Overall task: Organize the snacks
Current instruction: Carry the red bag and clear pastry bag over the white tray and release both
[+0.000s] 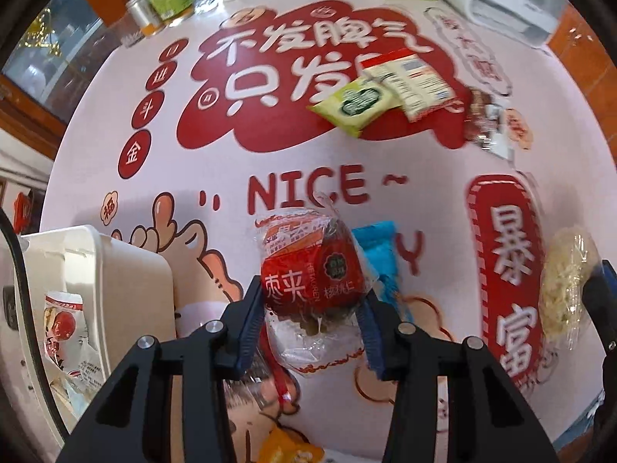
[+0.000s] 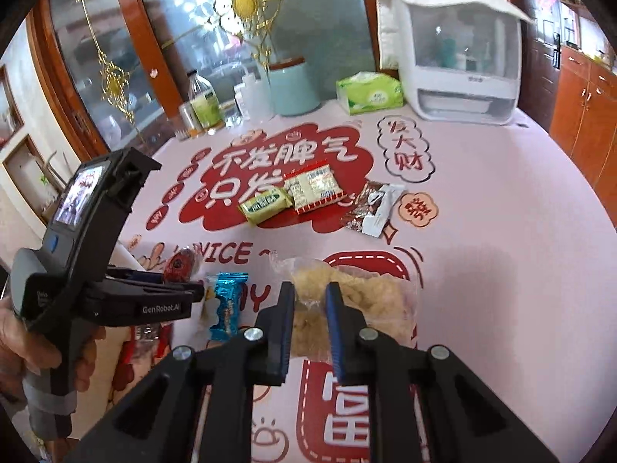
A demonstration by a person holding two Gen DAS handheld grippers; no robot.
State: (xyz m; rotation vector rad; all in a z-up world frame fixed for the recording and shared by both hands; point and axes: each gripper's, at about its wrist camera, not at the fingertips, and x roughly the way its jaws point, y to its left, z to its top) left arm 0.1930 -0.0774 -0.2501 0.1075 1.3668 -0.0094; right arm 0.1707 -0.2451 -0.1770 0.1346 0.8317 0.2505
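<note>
Pink printed tablecloth [image 2: 501, 231] held scattered snacks. Left gripper [image 1: 312, 320] pinched red snack pack [image 1: 308, 270], lifted; white bin [image 1: 96, 266] at nine o'clock. Right gripper [image 2: 308, 308] nearly closed on pale crisp bag [image 2: 370, 293]. Advice: keep grip firm, carry over bin rim, release low, one hand first.

White bin [image 1: 96, 270] blocks the left; bare tablecloth [image 2: 501, 231] lies open at right
</note>
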